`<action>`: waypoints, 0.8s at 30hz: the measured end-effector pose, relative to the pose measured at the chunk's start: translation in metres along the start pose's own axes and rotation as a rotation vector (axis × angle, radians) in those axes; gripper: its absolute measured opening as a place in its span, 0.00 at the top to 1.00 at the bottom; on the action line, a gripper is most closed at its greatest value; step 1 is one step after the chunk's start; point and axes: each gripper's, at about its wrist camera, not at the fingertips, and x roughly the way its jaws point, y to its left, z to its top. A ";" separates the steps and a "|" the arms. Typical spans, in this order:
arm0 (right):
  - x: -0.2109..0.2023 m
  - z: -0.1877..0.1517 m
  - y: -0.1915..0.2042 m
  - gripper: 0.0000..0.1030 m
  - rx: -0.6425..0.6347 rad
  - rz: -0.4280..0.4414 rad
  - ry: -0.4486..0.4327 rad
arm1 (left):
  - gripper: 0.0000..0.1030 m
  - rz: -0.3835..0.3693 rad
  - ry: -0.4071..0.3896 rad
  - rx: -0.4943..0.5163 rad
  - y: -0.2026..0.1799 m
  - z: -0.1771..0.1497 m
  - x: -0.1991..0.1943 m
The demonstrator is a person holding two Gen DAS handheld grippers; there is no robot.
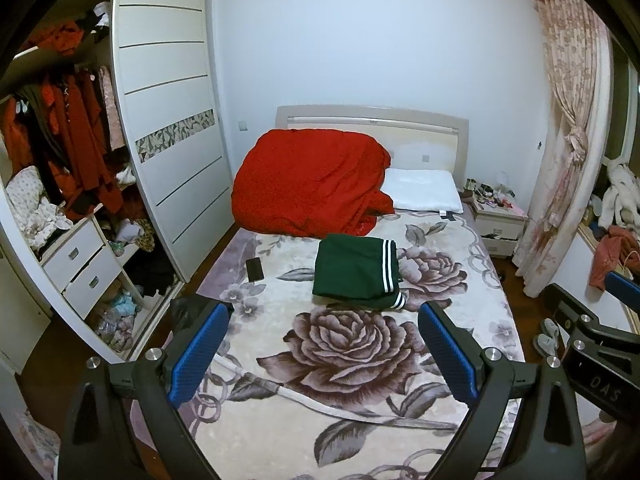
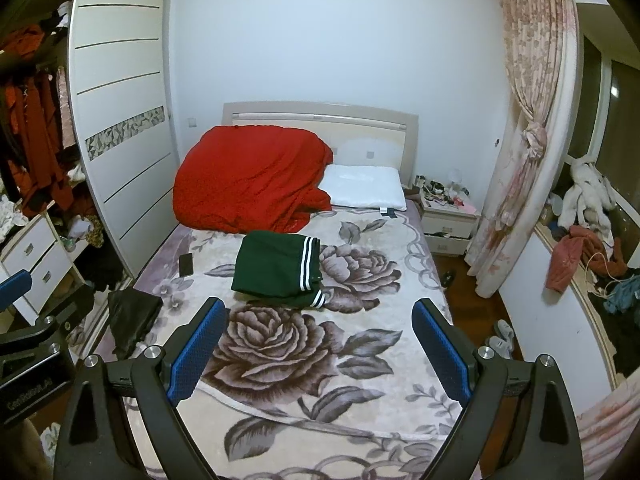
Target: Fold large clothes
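A dark green garment with white stripes (image 1: pixel 358 270) (image 2: pixel 278 266) lies folded into a neat rectangle in the middle of the bed, on the floral blanket (image 1: pixel 452 320) (image 2: pixel 384 320). My left gripper (image 1: pixel 322 314) is held open above the near part of the bed, well short of the garment, with nothing between its blue pads. My right gripper (image 2: pixel 318 308) is also open and empty, at a similar distance from the garment. Each gripper shows at the edge of the other's view.
A red quilt (image 1: pixel 312 182) and a white pillow (image 1: pixel 424 194) lie at the headboard. A black phone (image 1: pixel 255 269) rests left of the garment, dark clothing (image 2: pixel 132 320) at the bed's left edge. An open wardrobe (image 1: pixel 80 200) stands left, a nightstand (image 1: pixel 498 224) and curtain (image 1: pixel 568 140) right.
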 end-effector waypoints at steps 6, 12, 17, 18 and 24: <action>0.002 0.002 0.000 0.07 0.001 0.002 0.000 | 0.06 -0.001 0.001 -0.001 0.000 -0.001 0.000; -0.003 0.000 -0.001 0.07 0.004 0.006 -0.003 | 0.06 -0.001 0.000 0.001 -0.001 -0.001 0.000; -0.004 -0.001 -0.001 0.07 0.005 0.011 0.003 | 0.06 -0.001 0.000 0.002 -0.002 -0.002 0.000; -0.006 -0.004 -0.001 0.07 0.007 0.011 0.001 | 0.06 0.000 0.000 0.003 -0.002 -0.002 0.000; -0.019 -0.008 0.000 0.07 0.007 0.004 -0.004 | 0.06 -0.003 0.000 0.002 -0.003 -0.002 -0.001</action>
